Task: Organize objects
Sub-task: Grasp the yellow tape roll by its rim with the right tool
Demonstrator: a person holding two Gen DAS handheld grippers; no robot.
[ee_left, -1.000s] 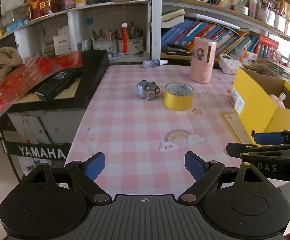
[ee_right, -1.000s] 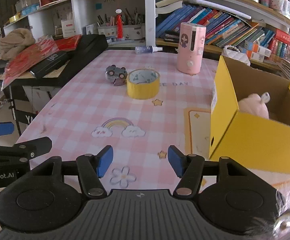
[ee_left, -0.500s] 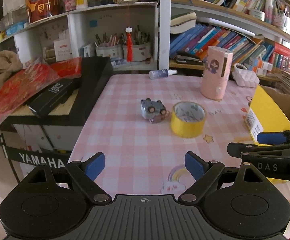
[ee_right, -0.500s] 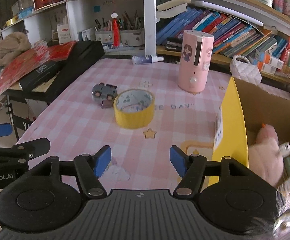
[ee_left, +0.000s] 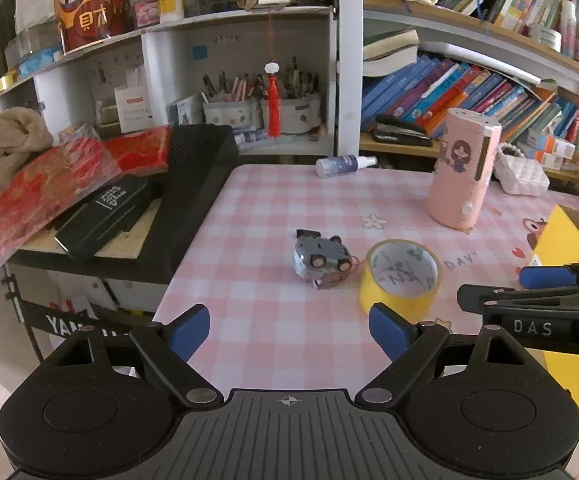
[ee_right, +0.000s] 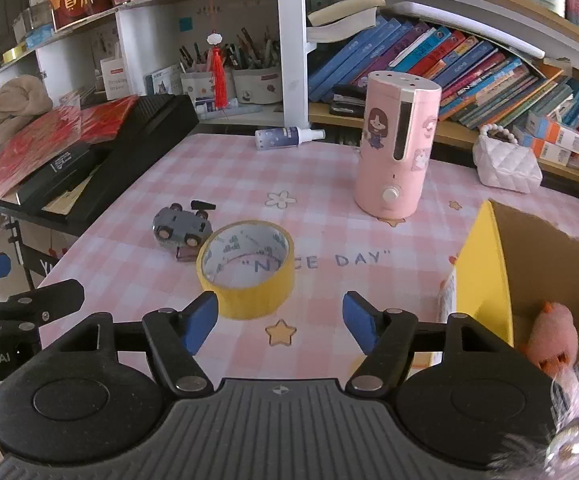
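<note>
Both the left gripper (ee_left: pixel 289 330) and the right gripper (ee_right: pixel 280 322) are held agape and empty, the right's jaws having just been widening. The yellow tape roll (ee_right: pixel 245 268) and toy car (ee_right: pixel 182 227) are seen mid-desk (ee_right: pixel 129 272); only the right wrist view shows the pink plush (ee_right: pixel 551 330) inside the yellow box (ee_right: pixel 485 280) at the desk's right edge.

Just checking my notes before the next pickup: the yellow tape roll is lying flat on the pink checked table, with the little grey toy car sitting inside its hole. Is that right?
Not quite. The yellow tape roll does lie flat on the pink checked table, but the grey toy car is not in its hole. It sits on the table just outside the roll. The right wrist view shows only tablecloth through the ring.
</note>
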